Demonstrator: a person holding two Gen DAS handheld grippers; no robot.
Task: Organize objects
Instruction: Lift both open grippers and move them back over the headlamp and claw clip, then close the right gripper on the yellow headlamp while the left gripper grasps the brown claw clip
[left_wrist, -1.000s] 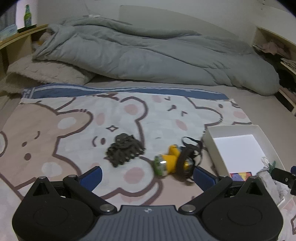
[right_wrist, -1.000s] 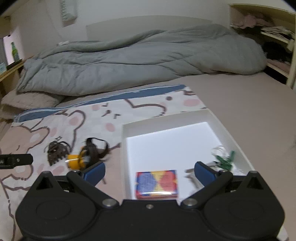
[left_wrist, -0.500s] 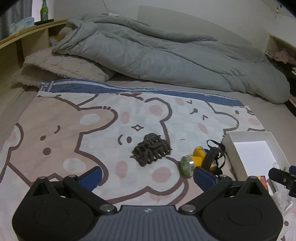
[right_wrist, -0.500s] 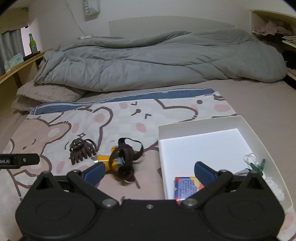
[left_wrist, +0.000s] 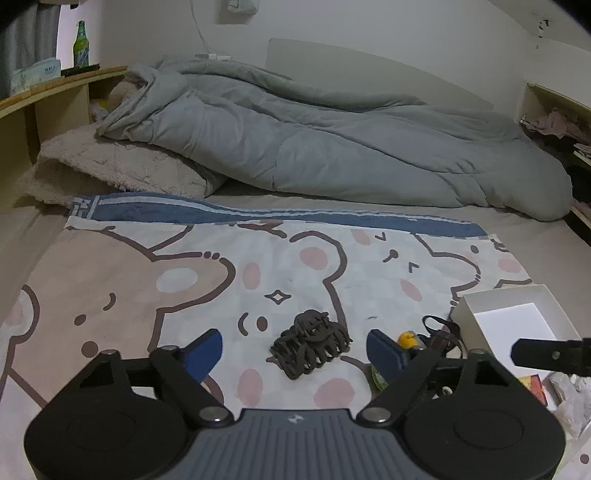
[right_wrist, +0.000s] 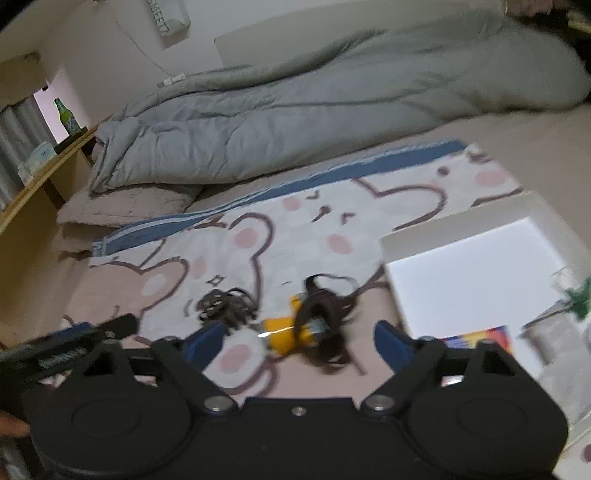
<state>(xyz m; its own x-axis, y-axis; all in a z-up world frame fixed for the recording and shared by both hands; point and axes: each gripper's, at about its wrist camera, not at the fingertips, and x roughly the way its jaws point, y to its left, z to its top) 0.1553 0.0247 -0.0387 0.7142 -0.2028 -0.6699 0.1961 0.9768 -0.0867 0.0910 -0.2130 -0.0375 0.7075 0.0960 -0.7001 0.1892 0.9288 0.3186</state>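
Observation:
A dark brown hair claw clip (left_wrist: 310, 349) lies on the bear-print blanket (left_wrist: 221, 280). My left gripper (left_wrist: 294, 352) hangs just before it with the clip framed between its blue fingertips. Its jaws are closing and the pads do not touch the clip. A yellow flashlight (right_wrist: 284, 334) with a dark strap (right_wrist: 327, 314) lies to the clip's right. My right gripper (right_wrist: 298, 341) frames it; its jaws are closing too, with no pad on it. A white box (right_wrist: 461, 221) at the right holds a colourful card pack (right_wrist: 480, 338) and a green clip (right_wrist: 580, 299).
A grey duvet (left_wrist: 332, 147) and a beige pillow (left_wrist: 118, 173) fill the bed's far side. A wooden shelf (left_wrist: 55, 85) at the left carries a green bottle (left_wrist: 81, 44). The white box (left_wrist: 509, 295) sits at the blanket's right edge.
Both views have swung to the left. The claw clip now sits centred before the left fingers, the flashlight before the right ones instead of the box. Both pairs of fingers stand closer together.

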